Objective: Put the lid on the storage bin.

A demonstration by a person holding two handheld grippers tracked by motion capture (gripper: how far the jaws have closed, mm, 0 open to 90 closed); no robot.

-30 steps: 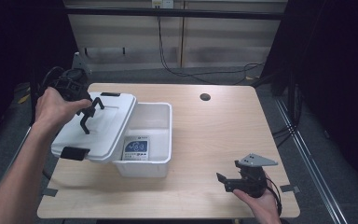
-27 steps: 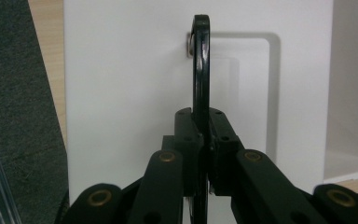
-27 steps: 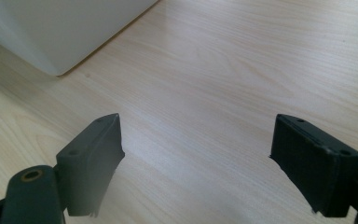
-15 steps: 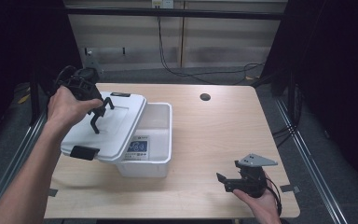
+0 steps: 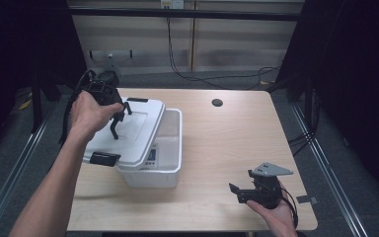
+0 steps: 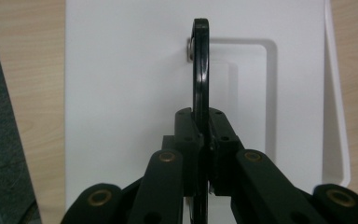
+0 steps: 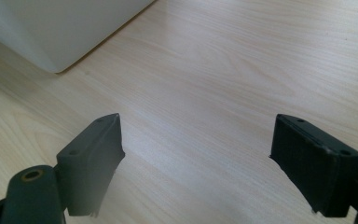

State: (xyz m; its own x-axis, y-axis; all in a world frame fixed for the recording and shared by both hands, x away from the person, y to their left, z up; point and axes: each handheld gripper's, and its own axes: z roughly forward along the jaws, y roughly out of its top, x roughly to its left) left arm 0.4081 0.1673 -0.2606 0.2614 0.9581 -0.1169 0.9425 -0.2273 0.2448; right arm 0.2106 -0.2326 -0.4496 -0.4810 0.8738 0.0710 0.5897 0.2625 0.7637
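The wooden surface holds a white box. Its big white lid sits tilted over the box's left side. The lid looks light, stiff and smooth. The left gripper has its jaws clamped on the thin black handle, a good place to hold. The right gripper rests low, jaws wide apart, holding nothing.

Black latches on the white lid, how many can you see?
2. One latch sits on the lid's near edge, the other latch on its far edge. More may be hidden behind the left hand.
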